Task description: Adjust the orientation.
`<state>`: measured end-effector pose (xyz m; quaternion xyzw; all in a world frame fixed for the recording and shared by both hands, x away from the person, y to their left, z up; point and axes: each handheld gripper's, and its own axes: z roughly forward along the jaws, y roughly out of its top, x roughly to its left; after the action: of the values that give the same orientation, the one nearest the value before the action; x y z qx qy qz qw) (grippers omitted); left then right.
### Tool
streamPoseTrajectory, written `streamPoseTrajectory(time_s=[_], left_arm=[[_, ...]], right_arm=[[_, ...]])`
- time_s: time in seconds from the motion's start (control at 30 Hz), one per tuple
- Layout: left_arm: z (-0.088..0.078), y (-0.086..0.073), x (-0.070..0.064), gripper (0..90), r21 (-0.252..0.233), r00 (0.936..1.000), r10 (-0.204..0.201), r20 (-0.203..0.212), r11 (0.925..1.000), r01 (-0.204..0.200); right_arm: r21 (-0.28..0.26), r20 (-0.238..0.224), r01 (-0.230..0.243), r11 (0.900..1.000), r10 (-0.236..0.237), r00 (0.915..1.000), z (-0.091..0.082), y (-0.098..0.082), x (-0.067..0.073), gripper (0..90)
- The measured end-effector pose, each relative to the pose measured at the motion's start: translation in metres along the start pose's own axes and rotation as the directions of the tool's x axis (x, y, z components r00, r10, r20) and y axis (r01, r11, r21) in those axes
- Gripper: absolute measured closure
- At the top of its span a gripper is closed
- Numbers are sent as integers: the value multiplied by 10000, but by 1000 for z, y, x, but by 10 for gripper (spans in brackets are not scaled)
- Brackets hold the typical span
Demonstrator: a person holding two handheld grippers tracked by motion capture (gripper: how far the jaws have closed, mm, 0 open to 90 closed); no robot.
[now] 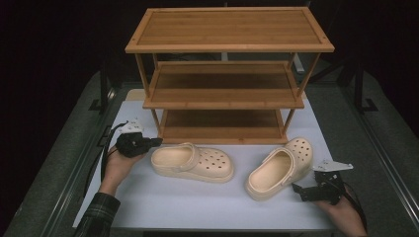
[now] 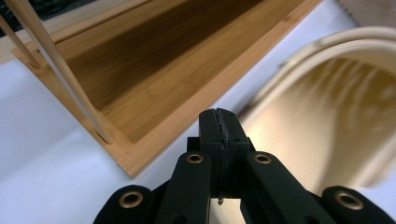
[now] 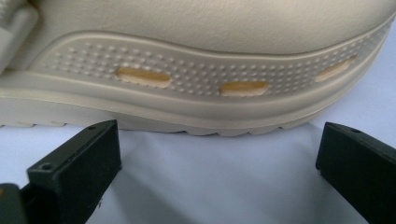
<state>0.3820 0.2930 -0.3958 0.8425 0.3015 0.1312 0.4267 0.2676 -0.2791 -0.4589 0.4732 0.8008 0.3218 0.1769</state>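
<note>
Two cream clogs lie on the white table (image 1: 197,207) in front of the rack (image 1: 227,74). Left clog (image 1: 192,162) at 7 o'clock of the rack; left gripper (image 1: 157,142) at its heel, jaws closed, empty. Right clog (image 1: 279,168) at 5 o'clock; right gripper (image 1: 296,189) just beside its sole, jaws wide apart, gripping nothing.

Your high view: above near counter (image 1: 207,207) edge, facing rack (image 1: 225,74). Gripper views: close, low; each shares one clog (image 2: 345,107) with it.
</note>
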Motion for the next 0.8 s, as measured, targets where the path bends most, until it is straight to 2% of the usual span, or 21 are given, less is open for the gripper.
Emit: streamPoseTrajectory(time_s=[0.03, 0.07, 0.13, 0.27, 0.37, 0.8], left_arm=[[0, 0, 0, 900, 0, 10000, 0, 0, 10000, 0], [9, -1, 5, 900, 106, 9999, -104, 113, 9999, 103], [16, -2, 8, 900, 246, 9998, -120, 169, 9996, 116], [23, -6, 14, 900, 356, 9986, -346, 393, 9988, 332], [24, -8, 13, 900, 499, 9977, -386, 565, 9981, 358], [17, -14, 9, 900, 537, 9964, -547, 653, 9972, 512]], right_arm=[[0, 0, 0, 10000, 0, 10000, 0, 0, 0, 0], [-3, 1, 4, 10000, -4, 10000, 0, 0, 0, 0], [-5, 1, -3, 10000, 3, 10000, 0, 0, 0, 0], [-8, 3, -3, 10000, 3, 10000, 0, 0, 0, 0], [-8, 3, 0, 10000, 0, 10000, 0, 0, 0, 0], [-8, 1, -1, 10000, 1, 10000, 0, 0, 0, 0]])
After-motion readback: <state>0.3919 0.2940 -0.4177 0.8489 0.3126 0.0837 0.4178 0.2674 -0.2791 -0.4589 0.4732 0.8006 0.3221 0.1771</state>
